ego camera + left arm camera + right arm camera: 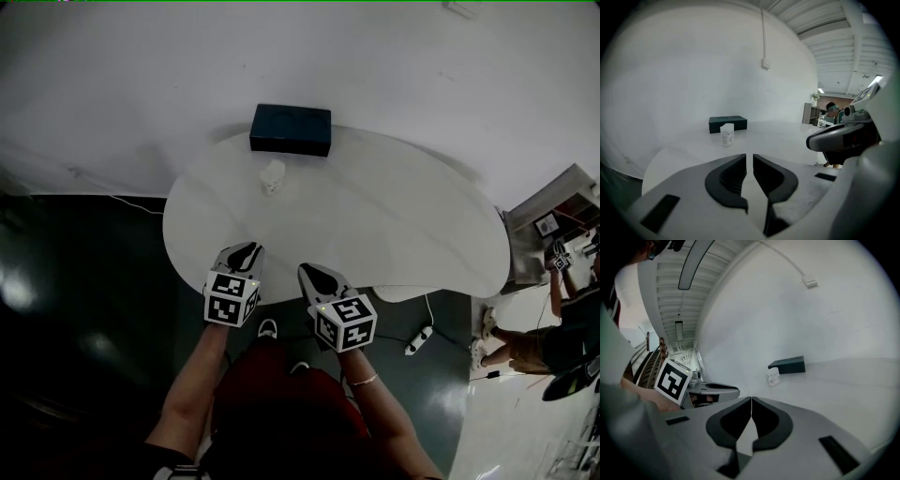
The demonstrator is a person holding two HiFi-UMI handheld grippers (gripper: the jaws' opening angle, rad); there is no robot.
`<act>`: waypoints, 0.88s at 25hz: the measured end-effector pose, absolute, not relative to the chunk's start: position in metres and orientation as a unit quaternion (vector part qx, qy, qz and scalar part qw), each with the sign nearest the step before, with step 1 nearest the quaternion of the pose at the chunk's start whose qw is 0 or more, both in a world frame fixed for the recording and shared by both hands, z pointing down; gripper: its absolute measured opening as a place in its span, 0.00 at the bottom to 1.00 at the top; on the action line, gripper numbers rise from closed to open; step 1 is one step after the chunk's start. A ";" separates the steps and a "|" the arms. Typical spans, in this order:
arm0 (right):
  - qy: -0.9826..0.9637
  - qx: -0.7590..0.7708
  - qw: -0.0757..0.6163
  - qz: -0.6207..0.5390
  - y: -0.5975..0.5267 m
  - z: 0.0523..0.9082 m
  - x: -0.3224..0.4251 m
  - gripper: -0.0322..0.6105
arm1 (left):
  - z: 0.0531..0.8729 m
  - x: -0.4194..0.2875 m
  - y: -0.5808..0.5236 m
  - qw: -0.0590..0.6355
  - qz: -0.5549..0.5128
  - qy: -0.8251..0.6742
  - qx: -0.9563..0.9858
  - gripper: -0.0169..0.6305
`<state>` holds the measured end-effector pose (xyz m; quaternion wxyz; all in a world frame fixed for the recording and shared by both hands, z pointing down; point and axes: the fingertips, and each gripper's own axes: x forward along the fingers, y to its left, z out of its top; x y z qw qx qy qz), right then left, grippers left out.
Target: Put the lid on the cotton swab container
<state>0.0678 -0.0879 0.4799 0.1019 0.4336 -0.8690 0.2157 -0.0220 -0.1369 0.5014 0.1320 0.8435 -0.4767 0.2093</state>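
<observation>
A dark box [291,129] sits at the far edge of the white desk [403,234], and everything else is placed from it here. The cotton swab container [272,175], small and white with a printed label, stands upright just in front of the box, toward the person and near the box's left end, close to it. Whether the two touch cannot be told. In the left gripper view the container [727,134] overlaps the lower front of the box [728,123]. In the right gripper view the container [773,377] shows just left of the box [787,365]. No view is sharp enough to tell whether its lid is on.

Both claws are held well back from the box, over the near edge of the desk, side by side and a little apart. The left claw [246,251] points toward the box; in its own view the left claw [749,157] has its jaws a narrow slit apart with nothing between them. The right claw [314,274] lies farther from the box's left end. In its own view the right claw [751,401] is closed, pad tips meeting, and empty.
</observation>
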 end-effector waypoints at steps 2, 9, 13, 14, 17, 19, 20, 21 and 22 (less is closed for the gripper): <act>-0.871 0.432 0.099 0.213 -0.079 0.477 0.072 0.07 | 0.498 -0.020 -0.124 0.131 0.209 -0.479 0.842 0.12; -0.873 0.431 0.092 0.210 -0.047 0.470 0.083 0.07 | 0.484 -0.016 -0.082 0.124 0.200 -0.494 0.837 0.09; -0.878 0.426 0.087 0.201 -0.031 0.465 0.085 0.07 | 0.477 -0.013 -0.062 0.114 0.197 -0.498 0.836 0.08; -0.879 0.425 0.086 0.199 -0.027 0.464 0.086 0.07 | 0.475 -0.012 -0.057 0.112 0.197 -0.498 0.837 0.08; -0.879 0.427 0.084 0.193 -0.016 0.461 0.091 0.07 | 0.468 -0.009 -0.044 0.107 0.192 -0.497 0.840 0.07; -0.878 0.430 0.083 0.192 -0.010 0.459 0.094 0.07 | 0.466 -0.006 -0.035 0.104 0.190 -0.494 0.842 0.06; -0.878 0.432 0.081 0.191 -0.008 0.458 0.096 0.07 | 0.464 -0.003 -0.031 0.103 0.188 -0.491 0.844 0.06; -0.877 0.434 0.080 0.190 -0.005 0.457 0.098 0.07 | 0.463 0.000 -0.026 0.103 0.186 -0.488 0.847 0.06; -0.876 0.436 0.079 0.189 -0.003 0.456 0.101 0.07 | 0.461 0.003 -0.022 0.104 0.183 -0.485 0.849 0.06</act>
